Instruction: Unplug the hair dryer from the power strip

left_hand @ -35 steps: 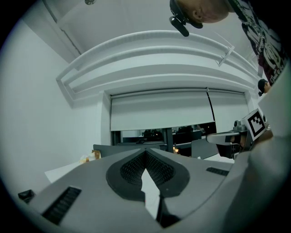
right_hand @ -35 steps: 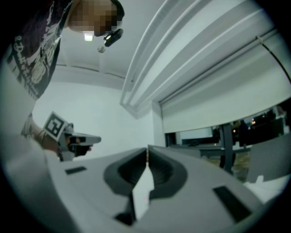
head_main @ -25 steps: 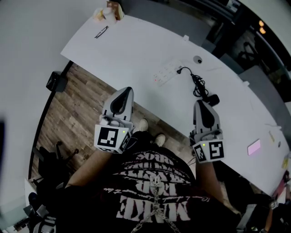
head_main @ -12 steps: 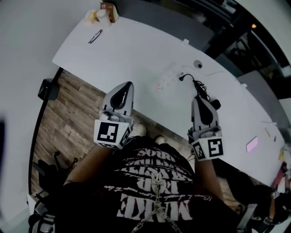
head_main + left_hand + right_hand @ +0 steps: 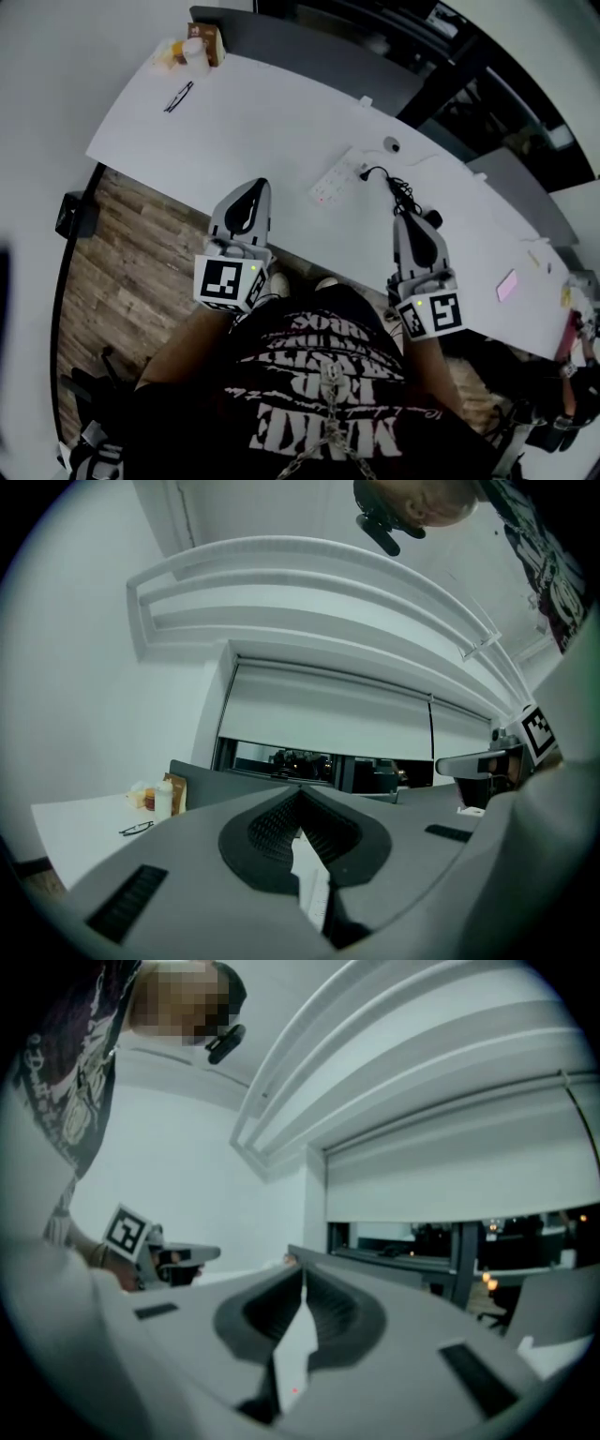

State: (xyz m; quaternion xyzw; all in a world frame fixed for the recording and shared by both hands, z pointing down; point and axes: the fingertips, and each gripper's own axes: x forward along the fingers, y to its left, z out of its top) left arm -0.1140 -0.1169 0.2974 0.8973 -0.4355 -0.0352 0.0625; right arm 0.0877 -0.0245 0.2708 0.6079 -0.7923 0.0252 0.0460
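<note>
left gripper: fingers closed, empty | right gripper: fingers closed, empty | plug in power strip

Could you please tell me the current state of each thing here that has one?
Plug: seated in the power strip.
Cord: bunched up on the table.
Hair dryer: lying on the table, untouched.
Left claw: shut, empty.
Right claw: shut, empty.
</note>
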